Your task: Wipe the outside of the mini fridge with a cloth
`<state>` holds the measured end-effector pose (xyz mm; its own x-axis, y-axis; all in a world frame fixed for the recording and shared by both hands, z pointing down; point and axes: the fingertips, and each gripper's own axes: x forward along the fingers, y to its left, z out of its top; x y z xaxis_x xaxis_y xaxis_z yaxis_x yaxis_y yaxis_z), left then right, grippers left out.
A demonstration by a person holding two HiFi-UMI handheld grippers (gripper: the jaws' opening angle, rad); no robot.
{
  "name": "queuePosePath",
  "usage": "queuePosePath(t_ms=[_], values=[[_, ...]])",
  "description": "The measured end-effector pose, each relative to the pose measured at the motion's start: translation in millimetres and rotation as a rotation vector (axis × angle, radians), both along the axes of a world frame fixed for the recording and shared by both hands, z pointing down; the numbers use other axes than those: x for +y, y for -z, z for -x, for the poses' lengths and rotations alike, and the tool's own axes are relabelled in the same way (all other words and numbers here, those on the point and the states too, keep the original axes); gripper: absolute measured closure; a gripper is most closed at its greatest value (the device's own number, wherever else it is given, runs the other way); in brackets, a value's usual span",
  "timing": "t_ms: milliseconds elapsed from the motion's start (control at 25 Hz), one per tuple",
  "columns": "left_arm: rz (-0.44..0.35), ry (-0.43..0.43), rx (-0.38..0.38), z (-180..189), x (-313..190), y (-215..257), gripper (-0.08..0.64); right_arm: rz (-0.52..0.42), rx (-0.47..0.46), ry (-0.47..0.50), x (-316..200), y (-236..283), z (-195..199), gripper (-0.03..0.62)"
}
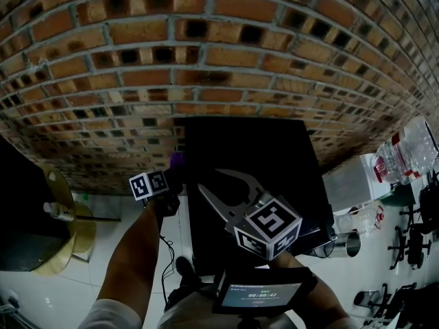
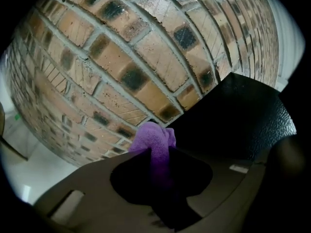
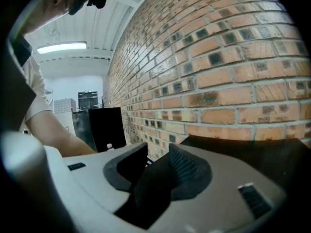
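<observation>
Two jaws of the left gripper (image 2: 159,152) pinch the purple cloth (image 2: 153,136); the mini fridge (image 2: 243,118) stands just to its right.

The wall (image 1: 206,53) is orange-red brick, with dark sooty blotches on many bricks and pale grey mortar lines between them. The fridge (image 1: 274,156) is black, and the left gripper view shows a fine pebbled grain on it. The cloth (image 2: 154,141) is bright purple and fuzzy. The left gripper (image 2: 158,154) is beige-grey with black pads. The right gripper (image 3: 158,157) is light grey with black ribbed pads. The cube (image 1: 266,226) on the right gripper carries black-and-white square markers. The floor (image 1: 130,238) is glossy white tile.
</observation>
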<state>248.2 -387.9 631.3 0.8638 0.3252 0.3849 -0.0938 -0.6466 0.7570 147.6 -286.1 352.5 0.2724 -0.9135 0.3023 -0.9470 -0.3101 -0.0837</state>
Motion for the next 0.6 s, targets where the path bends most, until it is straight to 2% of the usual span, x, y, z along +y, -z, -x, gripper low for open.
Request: queuePosePath(t_ms=[280,440,600], values=[[0.022,0.034,0.052,8.0,-7.8,29.4,0.476,0.002,-0.005,0.017,1.0,0.2,1.8,0.459],[0.064,0.057,0.129,14.3,-8.4,68.9,0.474,0.002,-0.002,0.024,0.8,1.6,2.4,0.459],[0.109,0.076,0.238,30.5,-4.3,122.8,0.472,-0.001,0.000,0.031,0.8,2.6,3.5,0.459]])
